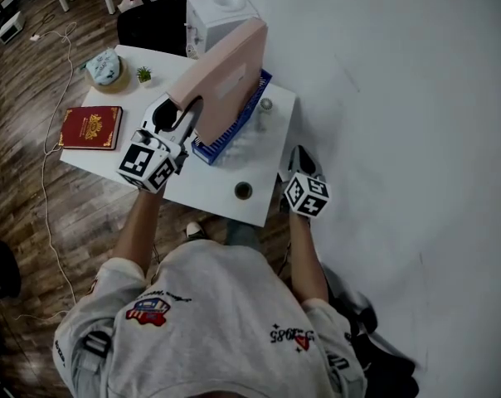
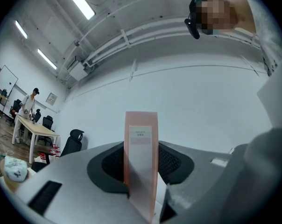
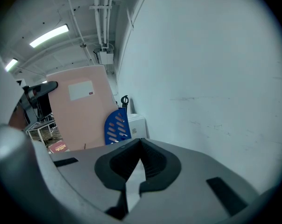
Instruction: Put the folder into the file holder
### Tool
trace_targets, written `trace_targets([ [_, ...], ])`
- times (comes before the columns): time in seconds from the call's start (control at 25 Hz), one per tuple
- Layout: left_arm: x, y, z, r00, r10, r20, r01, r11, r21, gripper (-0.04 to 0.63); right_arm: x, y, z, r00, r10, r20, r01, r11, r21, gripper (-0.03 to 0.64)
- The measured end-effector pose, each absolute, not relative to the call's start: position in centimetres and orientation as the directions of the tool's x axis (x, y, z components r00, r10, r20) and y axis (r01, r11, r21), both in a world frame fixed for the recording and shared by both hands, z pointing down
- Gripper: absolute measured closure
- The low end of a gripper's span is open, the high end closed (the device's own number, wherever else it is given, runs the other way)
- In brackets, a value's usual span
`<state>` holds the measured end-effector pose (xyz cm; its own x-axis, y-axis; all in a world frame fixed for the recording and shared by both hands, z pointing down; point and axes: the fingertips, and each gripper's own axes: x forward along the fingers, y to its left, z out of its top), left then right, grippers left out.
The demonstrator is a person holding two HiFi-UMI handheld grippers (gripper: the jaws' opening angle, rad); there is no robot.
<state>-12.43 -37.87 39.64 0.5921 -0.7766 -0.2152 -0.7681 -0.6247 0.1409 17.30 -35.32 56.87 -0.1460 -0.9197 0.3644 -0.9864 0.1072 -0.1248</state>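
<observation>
A pink folder (image 1: 223, 71) with a white label stands tilted on edge in the blue slotted file holder (image 1: 234, 133) on the white table (image 1: 205, 185). My left gripper (image 1: 190, 110) is shut on the folder's near edge. In the left gripper view the folder's spine (image 2: 141, 157) rises straight up between the jaws of the left gripper (image 2: 142, 174). My right gripper (image 1: 300, 151) hangs at the table's right edge, apart from the holder, its jaws closed on nothing. The right gripper view shows the right gripper (image 3: 140, 142), with the folder (image 3: 80, 111) and the file holder (image 3: 116, 125) beyond it to the left.
A red book (image 1: 91, 128), a small potted plant (image 1: 143, 75) and a round pale-blue object (image 1: 104, 66) lie on the table's left part. A white appliance (image 1: 220, 13) stands behind the holder, a small dark cup (image 1: 244, 191) near the front edge. A white wall (image 1: 400, 98) runs along the right.
</observation>
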Motion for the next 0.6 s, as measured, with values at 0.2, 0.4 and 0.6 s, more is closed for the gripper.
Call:
trace_targets([
  [0.2,-12.0,-38.5,41.8,0.588,-0.785,-0.193,-0.772,-0.616,0.157,0.442,17.0,-35.5,57.6,-0.152,-0.914,0.377,-0.986,0.117,-0.115,0.623],
  [0.4,-12.1,-39.0,43.6,0.577,-0.797,-0.179,-0.774,-0.604,0.193,0.442,16.8,-35.5,57.8,-0.153,-0.912,0.381,-0.986,0.117,-0.117,0.623],
  [0.6,-12.3,-39.2,43.9,0.566,-0.806,-0.174,-0.78,-0.592,0.204,0.442,16.9,-35.5,58.2,-0.154,-0.909,0.387,-0.986,0.118,-0.116,0.623],
])
